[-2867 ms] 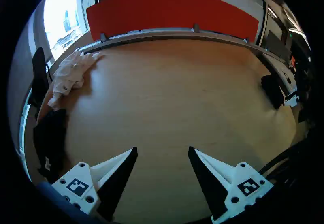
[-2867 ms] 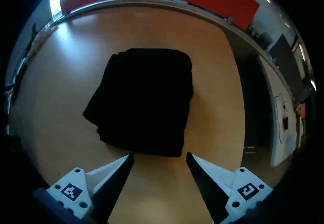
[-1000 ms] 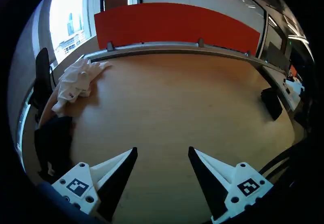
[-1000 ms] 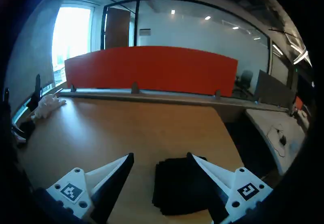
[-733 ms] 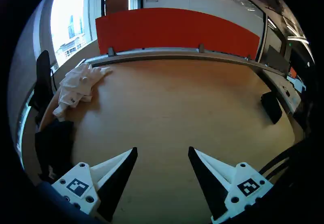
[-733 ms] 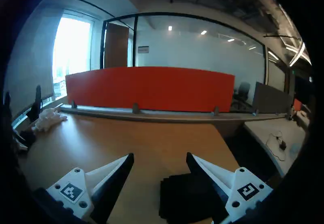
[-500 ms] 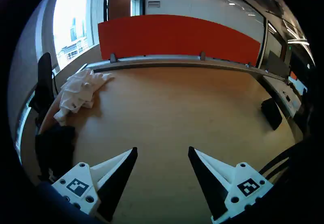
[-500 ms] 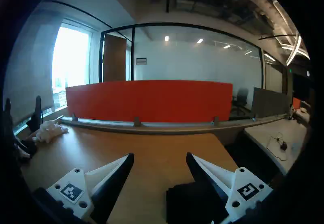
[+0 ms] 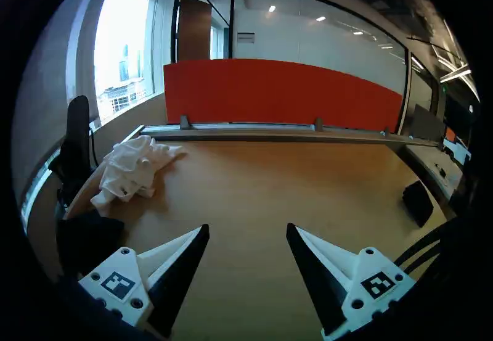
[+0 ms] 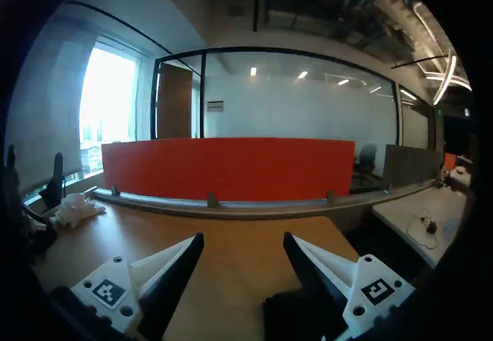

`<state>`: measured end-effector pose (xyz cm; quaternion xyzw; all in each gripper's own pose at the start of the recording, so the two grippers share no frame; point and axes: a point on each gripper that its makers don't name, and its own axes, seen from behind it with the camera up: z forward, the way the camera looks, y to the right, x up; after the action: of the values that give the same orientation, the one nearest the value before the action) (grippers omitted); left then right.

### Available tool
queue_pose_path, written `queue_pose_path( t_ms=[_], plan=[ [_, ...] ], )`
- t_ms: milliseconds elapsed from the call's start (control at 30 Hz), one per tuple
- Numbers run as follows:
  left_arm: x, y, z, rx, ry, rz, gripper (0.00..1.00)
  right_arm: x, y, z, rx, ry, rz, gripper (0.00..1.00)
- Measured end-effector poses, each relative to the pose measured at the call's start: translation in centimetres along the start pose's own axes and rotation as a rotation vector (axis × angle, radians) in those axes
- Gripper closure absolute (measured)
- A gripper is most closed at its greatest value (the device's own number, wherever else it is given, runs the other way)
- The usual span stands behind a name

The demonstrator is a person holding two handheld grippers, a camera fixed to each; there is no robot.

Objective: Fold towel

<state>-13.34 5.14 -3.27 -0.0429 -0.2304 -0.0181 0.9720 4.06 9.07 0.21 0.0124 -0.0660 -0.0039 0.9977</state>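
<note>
Left tool (image 9: 246, 225) and right tool (image 10: 243, 235) have white fingers (image 9: 154, 258), black pads (image 9: 180, 273), square markers (image 9: 118, 284).

The black towel (image 10: 286, 317) lies folded flat on the wooden table (image 10: 240, 248), near its edge.

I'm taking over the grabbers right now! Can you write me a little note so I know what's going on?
Left gripper: open, empty, above the table.
Right gripper: open, empty, the black towel lying just below it.
Done: the black towel looks folded, near the table's right edge.
Left: the white cloth lies crumpled at the table's far left; probably fold it next. A dark heap sits near it; I cannot tell what it is.
</note>
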Motion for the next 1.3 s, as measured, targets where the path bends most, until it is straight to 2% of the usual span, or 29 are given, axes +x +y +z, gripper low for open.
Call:
queue_pose_path(
  t_ms=[300,500,600,867,1300],
  plan=[
    [4.1,-1.2,0.5,0.018,0.145,-0.019,0.07,0.8,-1.8,0.2,0.014,0.007,-0.017,0.0],
    [6.0,-2.6,0.9,0.048,0.206,-0.04,0.07,1.4,-3.2,0.4,0.017,0.017,-0.021,0.0],
    [6.6,-3.1,1.3,0.057,0.218,-0.035,0.07,1.7,-3.8,0.6,0.012,0.017,-0.021,0.0],
    [9.6,-3.4,1.5,0.057,0.297,0.023,0.07,3.3,-6.4,0.9,0.004,0.039,-0.013,0.0],
    [11.9,-3.6,1.8,0.052,0.354,0.041,0.07,4.3,-10.8,1.6,0.006,0.056,0.017,0.0]
  ],
)
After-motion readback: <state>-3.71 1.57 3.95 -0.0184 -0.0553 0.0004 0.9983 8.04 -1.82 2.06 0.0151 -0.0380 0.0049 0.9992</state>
